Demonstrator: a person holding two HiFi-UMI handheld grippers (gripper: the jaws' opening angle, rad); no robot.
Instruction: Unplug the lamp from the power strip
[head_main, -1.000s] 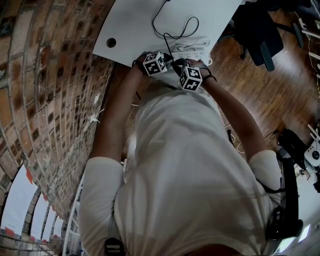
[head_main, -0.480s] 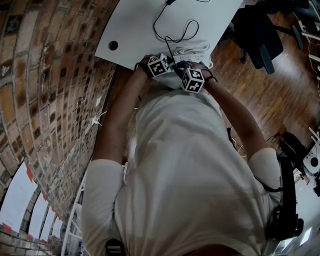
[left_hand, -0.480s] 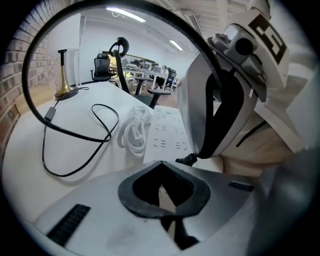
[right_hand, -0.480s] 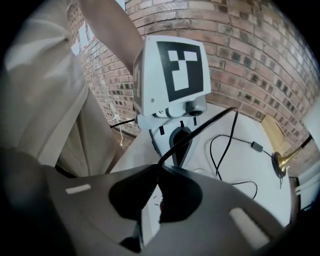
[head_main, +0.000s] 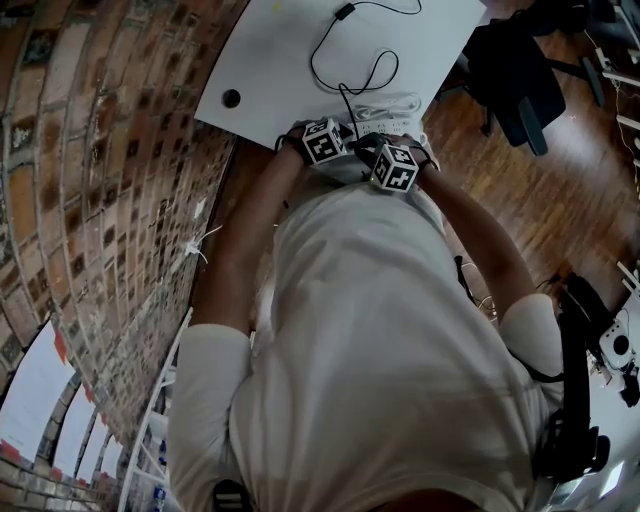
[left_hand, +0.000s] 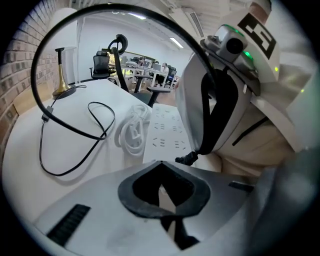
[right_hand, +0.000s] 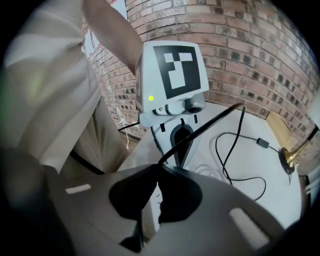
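One black plug sits at the near corner of the white power strip, right under the tip of the right gripper. Whether its pins are seated in a socket I cannot tell. The lamp cord comes out from between that gripper's fingers, which are clenched on it just above the plug. From there the cord arcs up and away, passes an inline switch and loops across the white table toward the lamp, whose brass base stands at the far end.

The strip lies flat near the table's front edge, rows of sockets facing up, with its own white cable coiled right beside it. The left gripper is just beside the right one, angled down over the strip's near end, its fingers pressed together tip to tip. The person stands close against the table, both forearms reaching in. A brick wall runs along the left. A dark office chair stands on the wooden floor to the right.
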